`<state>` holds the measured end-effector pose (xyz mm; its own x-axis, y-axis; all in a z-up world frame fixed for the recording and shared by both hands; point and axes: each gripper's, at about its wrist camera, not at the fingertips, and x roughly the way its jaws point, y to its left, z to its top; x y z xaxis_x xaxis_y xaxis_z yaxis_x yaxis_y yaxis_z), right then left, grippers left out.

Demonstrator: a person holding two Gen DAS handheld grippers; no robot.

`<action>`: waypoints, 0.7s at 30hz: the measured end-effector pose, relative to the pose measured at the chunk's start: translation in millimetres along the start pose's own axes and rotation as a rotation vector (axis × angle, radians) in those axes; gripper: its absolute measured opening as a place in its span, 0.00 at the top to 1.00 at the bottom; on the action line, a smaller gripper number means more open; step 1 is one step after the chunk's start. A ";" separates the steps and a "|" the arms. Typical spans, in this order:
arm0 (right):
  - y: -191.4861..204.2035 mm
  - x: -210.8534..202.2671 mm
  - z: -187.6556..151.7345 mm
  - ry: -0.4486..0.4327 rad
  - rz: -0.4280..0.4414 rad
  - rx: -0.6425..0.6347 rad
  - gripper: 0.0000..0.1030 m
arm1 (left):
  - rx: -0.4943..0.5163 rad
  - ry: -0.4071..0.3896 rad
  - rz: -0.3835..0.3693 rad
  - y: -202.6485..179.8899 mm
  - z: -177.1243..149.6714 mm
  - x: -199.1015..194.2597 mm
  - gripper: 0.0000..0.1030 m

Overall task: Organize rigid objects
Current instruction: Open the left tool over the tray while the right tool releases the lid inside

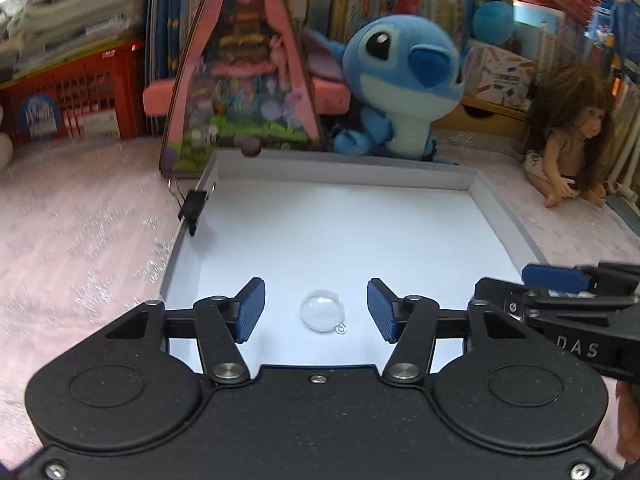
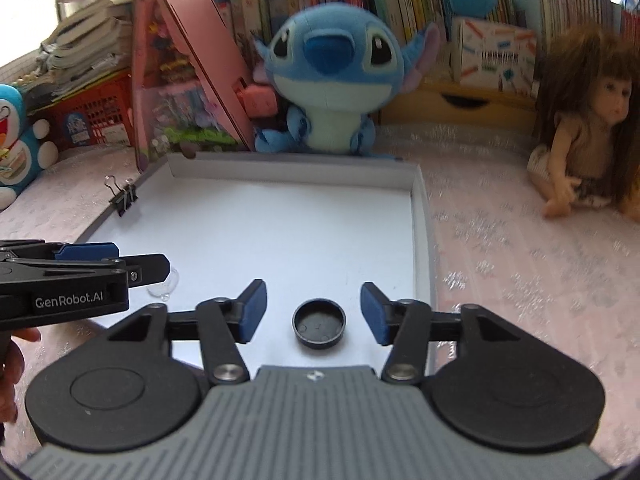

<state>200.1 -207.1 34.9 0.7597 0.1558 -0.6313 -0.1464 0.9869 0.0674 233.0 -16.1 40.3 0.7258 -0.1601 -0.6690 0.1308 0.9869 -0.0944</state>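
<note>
In tray (image 2: 420,240) | clear dome (image 2: 166,286) half-hidden behind left hand-held gripper (image 2: 120,268) | perhaps glass

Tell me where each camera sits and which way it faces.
Left wrist: on the left tongs, looking forward over the tray at a clear dome; right tongs show at right.
Right wrist: on the right tongs, facing a black cap; left tongs at left.
Shared: tray, binder clip, Stitch plush, doll.

dome (image 1: 322,310) in tray (image 1: 496,216), left | cap (image 2: 319,322) right | clip (image 1: 193,207) on left rim | plush (image 1: 404,80) behind, probably touching
</note>
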 end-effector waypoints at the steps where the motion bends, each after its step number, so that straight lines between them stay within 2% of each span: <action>1: 0.2 -4.1 -0.5 -0.012 -0.004 -0.004 0.31 | 0.006 -0.006 -0.008 -0.5 -0.7 -4.7 0.46; 8: 1.0 -34.6 -12.1 -0.082 0.011 -0.033 0.17 | 0.013 -0.062 -0.029 -0.3 -13.0 -39.8 0.43; 18: 3.1 -70.0 -42.0 -0.154 0.034 -0.038 0.16 | 0.019 -0.125 -0.053 4.0 -46.9 -84.4 0.41; 21: 2.7 -79.1 -53.1 -0.166 0.041 -0.036 0.16 | 0.026 -0.144 -0.050 3.8 -60.0 -97.2 0.31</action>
<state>105.9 -219.0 44.0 0.8463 0.2031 -0.4925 -0.1993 0.9780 0.0609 122.4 4.4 60.7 0.8069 -0.2123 -0.5511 0.1855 0.9770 -0.1049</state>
